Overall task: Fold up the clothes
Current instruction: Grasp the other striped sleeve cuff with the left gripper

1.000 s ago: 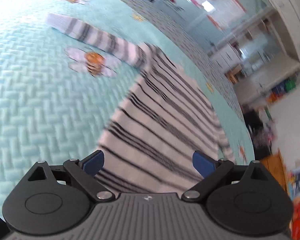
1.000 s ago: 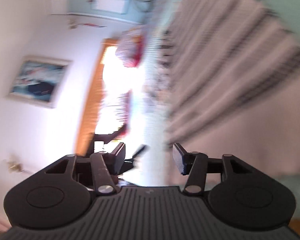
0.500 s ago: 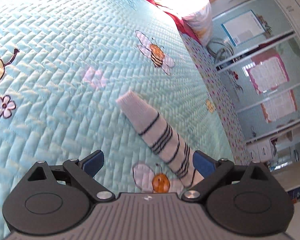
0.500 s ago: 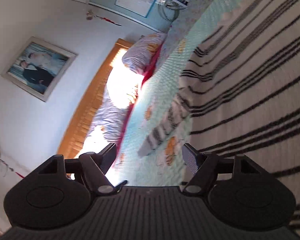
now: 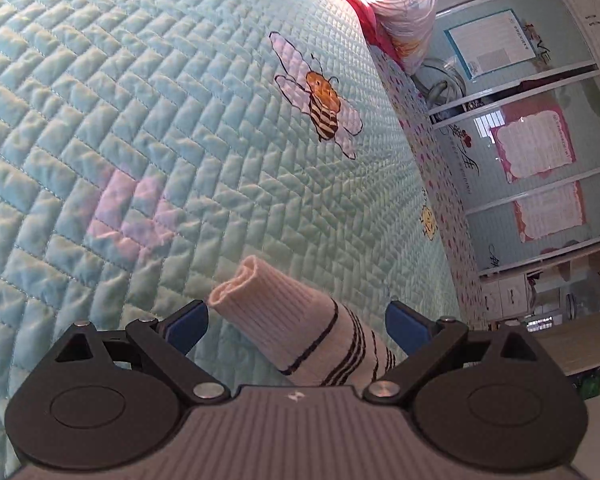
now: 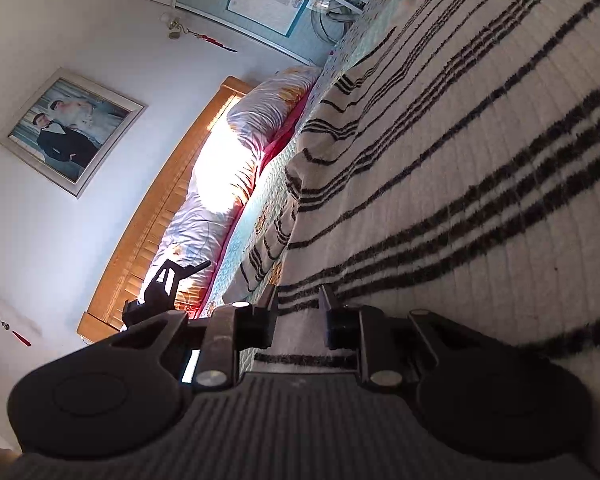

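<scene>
Our left claw [image 5: 296, 326] has swung from the sweater's body to its sleeve cuff [image 5: 260, 292] at 12 o'clock, spread wide around it; our right claw [image 6: 296, 308] has narrowed onto the striped sweater [image 6: 480, 200], readying a fold

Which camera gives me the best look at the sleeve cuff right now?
The left wrist view: the sleeve cuff lies between the open left gripper, its ribbed opening plainly visible on the quilt. The right wrist view shows that sleeve only small and distant, beyond the right gripper pinching the sweater.
</scene>
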`<state>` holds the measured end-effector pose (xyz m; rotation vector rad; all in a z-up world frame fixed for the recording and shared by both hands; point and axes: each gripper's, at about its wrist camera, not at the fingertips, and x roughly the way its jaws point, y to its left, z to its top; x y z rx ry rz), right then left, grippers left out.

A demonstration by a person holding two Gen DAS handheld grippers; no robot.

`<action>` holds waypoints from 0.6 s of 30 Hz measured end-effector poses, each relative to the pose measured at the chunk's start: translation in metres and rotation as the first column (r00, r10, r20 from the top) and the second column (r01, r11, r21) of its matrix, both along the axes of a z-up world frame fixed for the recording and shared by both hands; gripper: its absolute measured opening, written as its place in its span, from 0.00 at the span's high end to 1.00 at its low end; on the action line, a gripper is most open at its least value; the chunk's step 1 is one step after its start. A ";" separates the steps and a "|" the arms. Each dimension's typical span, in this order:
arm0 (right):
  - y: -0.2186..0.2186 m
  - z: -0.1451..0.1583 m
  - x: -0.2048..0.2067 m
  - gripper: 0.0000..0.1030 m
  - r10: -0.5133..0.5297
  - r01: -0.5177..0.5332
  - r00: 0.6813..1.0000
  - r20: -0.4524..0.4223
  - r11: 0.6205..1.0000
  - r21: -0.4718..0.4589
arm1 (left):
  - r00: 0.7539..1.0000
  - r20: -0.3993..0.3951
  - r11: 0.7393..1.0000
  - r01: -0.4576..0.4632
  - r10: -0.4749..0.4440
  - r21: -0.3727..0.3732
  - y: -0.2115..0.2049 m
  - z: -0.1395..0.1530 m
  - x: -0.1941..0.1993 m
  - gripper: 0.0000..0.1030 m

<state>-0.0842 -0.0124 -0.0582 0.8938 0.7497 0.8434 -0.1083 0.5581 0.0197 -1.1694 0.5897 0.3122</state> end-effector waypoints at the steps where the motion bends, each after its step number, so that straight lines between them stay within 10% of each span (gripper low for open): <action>1: 0.000 0.000 0.000 0.78 -0.001 0.001 1.000 0.002 1.000 0.001 | 1.000 0.007 1.000 0.016 -0.016 -0.015 0.002 -0.003 0.002 0.05; 7: 0.003 0.001 0.000 0.78 -0.002 0.002 1.000 0.003 1.000 0.005 | 0.995 -0.028 0.994 0.095 -0.093 0.059 0.003 -0.005 0.021 0.24; 11: 0.004 0.002 0.000 0.78 -0.003 0.003 1.000 0.005 1.000 0.003 | 0.988 -0.078 0.977 0.146 -0.136 0.152 0.001 -0.002 0.036 0.82; 18: 0.006 0.002 0.000 0.77 -0.003 0.003 1.000 0.004 1.000 0.003 | 0.992 -0.018 0.889 0.120 -0.125 0.443 -0.045 0.037 0.006 0.89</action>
